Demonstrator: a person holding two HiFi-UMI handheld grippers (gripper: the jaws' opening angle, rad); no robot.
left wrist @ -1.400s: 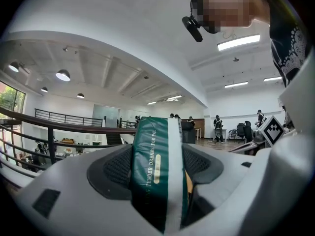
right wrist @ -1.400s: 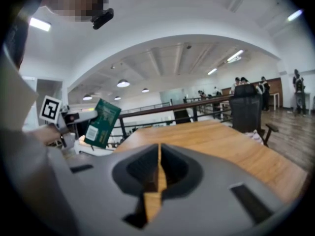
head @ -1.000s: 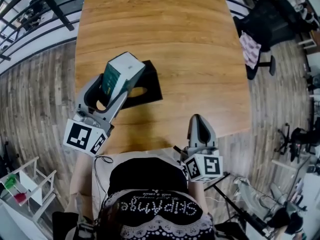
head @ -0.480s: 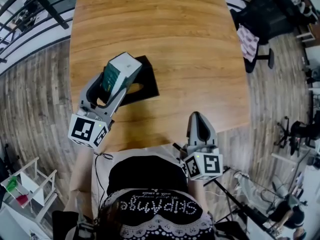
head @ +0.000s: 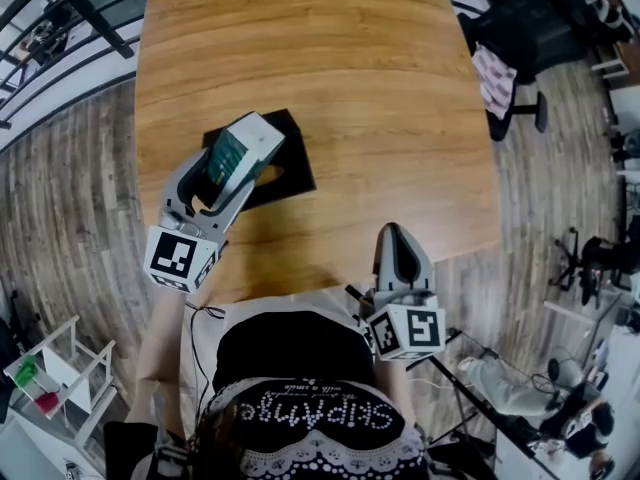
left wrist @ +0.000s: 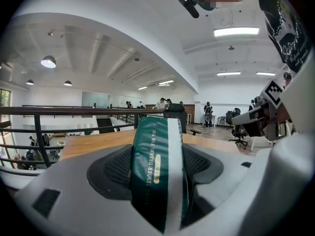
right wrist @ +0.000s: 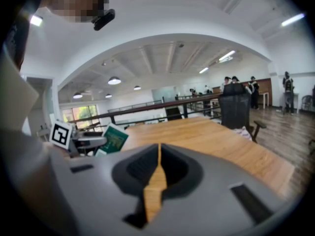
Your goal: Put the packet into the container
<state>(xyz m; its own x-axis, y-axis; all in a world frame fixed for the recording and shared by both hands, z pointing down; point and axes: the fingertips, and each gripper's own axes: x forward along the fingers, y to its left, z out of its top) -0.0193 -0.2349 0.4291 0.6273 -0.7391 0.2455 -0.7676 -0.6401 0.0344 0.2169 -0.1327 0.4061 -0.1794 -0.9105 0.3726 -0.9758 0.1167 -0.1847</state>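
My left gripper (head: 228,168) is shut on a green and white packet (head: 238,153), held above the black container (head: 275,173) on the left part of the wooden table (head: 380,98). In the left gripper view the packet (left wrist: 158,166) stands upright between the jaws, with a white stripe down its right side. The container's oval opening shows just right of the packet. My right gripper (head: 399,251) is at the table's near edge, shut and holding nothing; its jaws (right wrist: 158,168) meet in a thin line. The packet (right wrist: 114,139) also shows at the left of the right gripper view.
A black office chair (head: 535,43) with a cloth on it stands off the table's right edge. A metal railing (head: 70,38) runs along the left side. A white rack (head: 50,368) stands on the floor at lower left. The person's dark top fills the bottom of the head view.
My left gripper has drawn slightly back and down toward the container with the packet. The right gripper has stayed in place.
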